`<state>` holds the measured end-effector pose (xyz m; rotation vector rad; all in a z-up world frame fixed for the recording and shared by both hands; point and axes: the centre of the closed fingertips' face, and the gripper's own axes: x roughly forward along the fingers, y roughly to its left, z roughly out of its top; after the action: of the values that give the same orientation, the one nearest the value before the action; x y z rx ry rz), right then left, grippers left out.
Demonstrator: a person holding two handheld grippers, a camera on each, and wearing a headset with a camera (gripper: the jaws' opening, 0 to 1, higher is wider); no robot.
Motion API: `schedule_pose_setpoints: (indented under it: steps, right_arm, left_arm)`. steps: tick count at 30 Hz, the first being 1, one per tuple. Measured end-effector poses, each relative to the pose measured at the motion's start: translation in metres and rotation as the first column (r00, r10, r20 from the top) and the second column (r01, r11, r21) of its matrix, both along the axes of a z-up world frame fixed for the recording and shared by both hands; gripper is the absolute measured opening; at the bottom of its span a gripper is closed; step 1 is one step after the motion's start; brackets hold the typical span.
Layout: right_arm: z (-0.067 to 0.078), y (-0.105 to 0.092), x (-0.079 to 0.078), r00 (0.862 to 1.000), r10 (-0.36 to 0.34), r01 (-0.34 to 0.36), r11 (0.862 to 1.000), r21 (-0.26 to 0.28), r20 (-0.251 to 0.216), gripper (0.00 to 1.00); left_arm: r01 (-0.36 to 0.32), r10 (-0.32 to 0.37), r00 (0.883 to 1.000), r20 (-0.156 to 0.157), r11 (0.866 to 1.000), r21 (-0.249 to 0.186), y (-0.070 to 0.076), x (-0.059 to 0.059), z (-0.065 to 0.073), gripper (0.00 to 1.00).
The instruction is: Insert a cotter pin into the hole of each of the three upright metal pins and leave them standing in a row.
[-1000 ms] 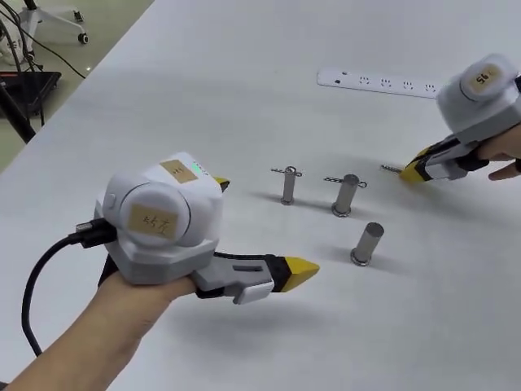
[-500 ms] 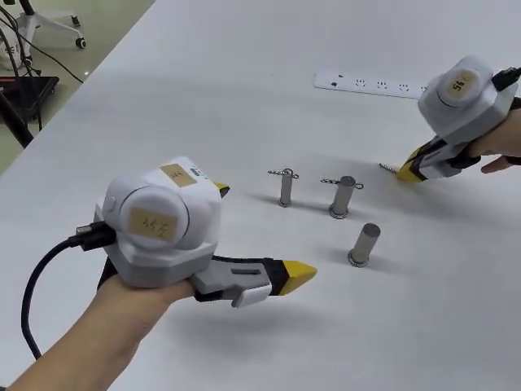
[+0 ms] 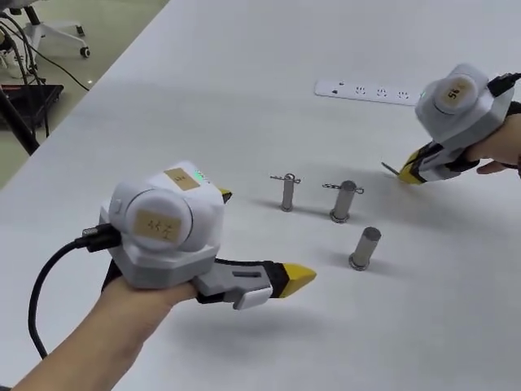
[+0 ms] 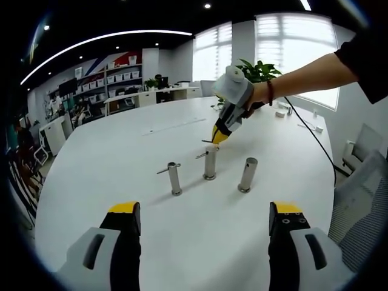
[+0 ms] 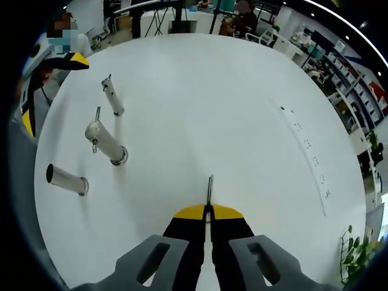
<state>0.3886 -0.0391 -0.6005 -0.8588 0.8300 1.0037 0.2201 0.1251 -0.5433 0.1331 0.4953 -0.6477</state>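
Three metal pins stand on the white table. The far pin and the middle pin each carry a cotter pin through the top. The near pin has a bare top. My right gripper hovers to the right of the middle pin, shut on a cotter pin that sticks out of its tips. My left gripper is open and holds nothing, left of the row. The left gripper view shows all three pins ahead between the jaws.
A white power strip lies at the far side of the table, beyond the right gripper. The table's left edge runs along a floor with cables and a chair base.
The right gripper's body has leaned slightly towards the pins while its tip stays almost where it was. The left gripper and the three pins have not moved.
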Motion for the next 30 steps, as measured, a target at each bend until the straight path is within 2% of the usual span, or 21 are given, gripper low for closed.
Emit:
schedule_pose_setpoints:
  steps: [3,6,8,10,14,16,21,25,30]
  right_arm:
    - [0.007,0.004,-0.003,1.000,0.019,-0.019,1.000,0.013,0.022,0.00]
    - [0.023,0.012,-0.013,0.997,0.052,-0.053,0.998,0.019,0.056,0.00]
    - [0.029,0.015,-0.012,0.995,0.068,-0.071,0.997,0.028,0.074,0.00]
    - [0.038,0.019,-0.019,0.992,0.085,-0.088,0.995,0.037,0.090,0.00]
    - [0.056,0.028,-0.031,0.987,0.106,-0.113,0.992,0.056,0.119,0.00]
    - [0.061,0.032,-0.029,0.987,0.104,-0.113,0.991,0.066,0.125,0.00]
    - [0.084,0.046,-0.050,0.980,0.131,-0.146,0.984,0.097,0.153,0.00]
    - [0.096,0.054,-0.065,0.971,0.163,-0.183,0.977,0.108,0.175,0.00]
    - [0.102,0.063,-0.081,0.956,0.215,-0.240,0.965,0.109,0.199,0.00]
  left_arm:
    - [-0.003,0.003,1.000,-0.005,1.000,0.001,0.000,-0.001,-0.001,0.86]
    - [0.001,-0.001,1.000,-0.009,1.000,-0.003,0.000,-0.003,0.000,0.84]
    - [0.003,-0.003,1.000,-0.010,1.000,-0.008,0.000,-0.003,0.001,0.83]
    - [0.007,-0.008,1.000,-0.027,1.000,-0.027,-0.002,-0.004,0.004,0.81]
    - [0.011,-0.012,1.000,-0.014,0.998,-0.066,-0.005,-0.002,0.016,0.80]
    - [0.020,-0.022,1.000,-0.018,0.997,-0.079,-0.008,-0.002,0.019,0.77]
    - [0.019,-0.021,0.999,-0.025,0.994,-0.105,-0.009,0.000,0.024,0.72]
    - [0.027,-0.032,0.999,-0.040,0.993,-0.119,-0.012,0.000,0.027,0.66]
    - [0.040,-0.049,0.997,-0.055,0.987,-0.152,-0.019,0.001,0.033,0.61]
